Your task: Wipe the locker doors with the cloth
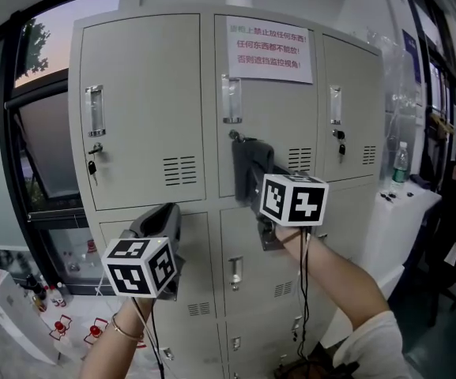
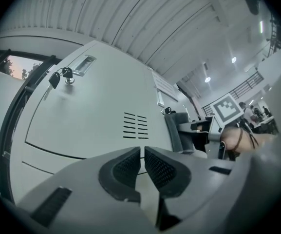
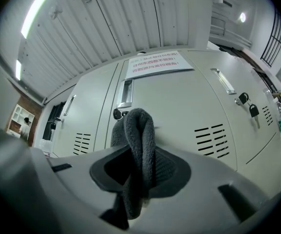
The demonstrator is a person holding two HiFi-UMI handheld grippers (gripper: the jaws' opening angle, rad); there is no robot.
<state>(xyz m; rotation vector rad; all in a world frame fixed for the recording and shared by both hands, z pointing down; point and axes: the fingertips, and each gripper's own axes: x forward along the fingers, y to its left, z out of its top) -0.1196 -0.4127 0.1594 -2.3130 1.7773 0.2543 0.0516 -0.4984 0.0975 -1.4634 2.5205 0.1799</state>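
Right gripper (image 3: 141, 167) pinches a dark grey fleecy cloth (image 3: 139, 126). The round lock (image 3: 117, 114) of the pale grey metal locker door (image 3: 179, 106), at the cloth's eleven o'clock, could snag it. Left gripper (image 2: 142, 165) is closed and empty.

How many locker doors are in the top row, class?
3. The left door has keys hanging at its lock, the middle door bears a paper notice, and the right door ends the row. None appears hidden.

Pale grey-beige locker doors (image 1: 145, 109). Dark charcoal cloth (image 3: 138, 126). Black-and-white square markers on grey left gripper (image 1: 163, 210) and right gripper (image 3: 140, 154). At twelve o'clock, white notice (image 1: 269, 50), green and red print.
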